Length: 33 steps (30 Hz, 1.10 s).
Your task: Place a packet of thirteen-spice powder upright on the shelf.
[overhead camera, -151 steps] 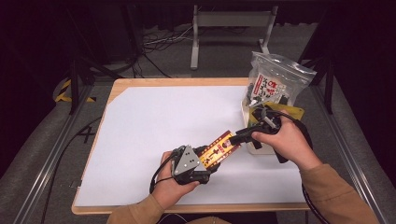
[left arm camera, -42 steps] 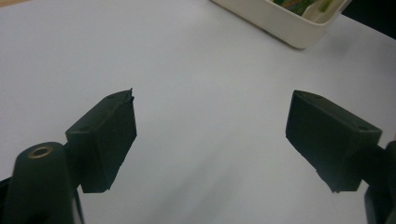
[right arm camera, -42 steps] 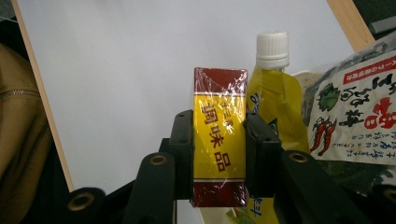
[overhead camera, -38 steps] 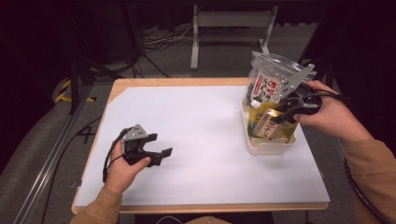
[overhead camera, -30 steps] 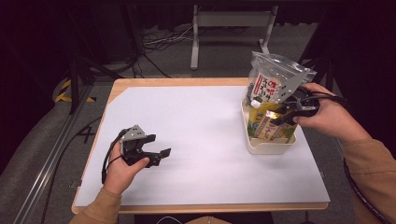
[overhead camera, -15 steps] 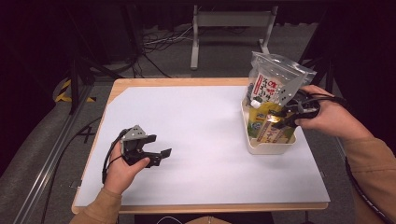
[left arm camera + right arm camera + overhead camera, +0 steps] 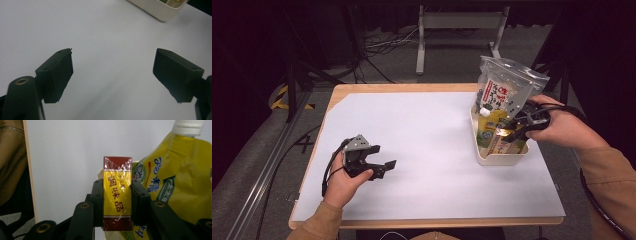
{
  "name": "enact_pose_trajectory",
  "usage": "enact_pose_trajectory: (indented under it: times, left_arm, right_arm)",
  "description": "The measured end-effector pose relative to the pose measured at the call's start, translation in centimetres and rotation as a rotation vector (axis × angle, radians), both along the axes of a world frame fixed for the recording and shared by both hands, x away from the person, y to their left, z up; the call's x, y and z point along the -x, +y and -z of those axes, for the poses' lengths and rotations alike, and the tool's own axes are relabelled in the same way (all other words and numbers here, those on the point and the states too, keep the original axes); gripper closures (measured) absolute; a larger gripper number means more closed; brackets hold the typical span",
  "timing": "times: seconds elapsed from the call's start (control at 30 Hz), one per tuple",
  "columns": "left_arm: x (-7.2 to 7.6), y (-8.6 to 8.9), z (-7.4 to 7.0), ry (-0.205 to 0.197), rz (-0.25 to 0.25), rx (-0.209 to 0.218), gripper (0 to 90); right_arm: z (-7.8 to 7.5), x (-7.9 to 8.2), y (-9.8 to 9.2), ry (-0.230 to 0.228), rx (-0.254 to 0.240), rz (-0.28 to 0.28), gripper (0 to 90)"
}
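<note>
Seasoning box: yellow w/ dark-red end bands, shrink-wrapped, gripped across its narrow width by the right gripper. Both pads press on the side faces, approx. mid-length. In the right gripper view the box's long axis runs bottom-to-top of frame, in line w/ the jaws; the free end points away from the hand. In the high view the box sits at centre-right of frame, over the white bin, long axis slanted down into it.

Inside the bin: a yellow spout pouch just right of the box, cap at upper right of the right gripper view. Whether box and pouch touch: cannot tell. A clear zip bag stands at the bin's far end.

Step in hand, as judged: seat the box in the bin beside the pouch.
- Keep the long axis aligned w/ the free slot along the bin wall.
- Lower the leading end first; avoid pushing the pouch over.
- Release only once the box rests on the bin floor or leans stably.

Left gripper: lower left of the high view, on the white table sheet, well apart from the bin. Jaws spread wide, nothing between them.
</note>
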State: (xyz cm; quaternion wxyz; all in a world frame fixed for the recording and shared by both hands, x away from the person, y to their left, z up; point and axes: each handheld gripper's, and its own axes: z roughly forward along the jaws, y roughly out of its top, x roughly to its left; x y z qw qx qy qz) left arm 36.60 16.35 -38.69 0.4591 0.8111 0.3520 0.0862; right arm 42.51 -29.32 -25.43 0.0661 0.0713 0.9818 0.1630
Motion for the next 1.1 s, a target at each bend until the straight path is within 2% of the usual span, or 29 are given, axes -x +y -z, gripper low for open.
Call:
enact_pose_trajectory:
  times: [0.07, 0.23, 0.6, 1.1]
  left_arm:
    - [0.0, 0.0, 0.0, 0.0, -0.002, 0.001, 17.2]
    - [-0.1, 0.1, 0.1, 0.001, -0.002, 0.002, 17.0]
    - [-0.2, 0.1, 0.2, 0.005, -0.008, 0.005, 16.0]
    - [-0.2, 0.0, 0.3, 0.007, 0.001, 0.012, 15.4]
  right_arm:
    - [0.2, 0.0, 0.1, 0.01, 0.011, -0.002, 68.5]
    - [0.6, 0.1, 0.4, -0.006, 0.016, -0.02, 68.3]
    - [2.2, 0.3, 1.2, -0.025, 0.074, -0.042, 68.1]
    - [4.2, 0.3, 1.5, -0.038, 0.113, -0.035, 67.8]
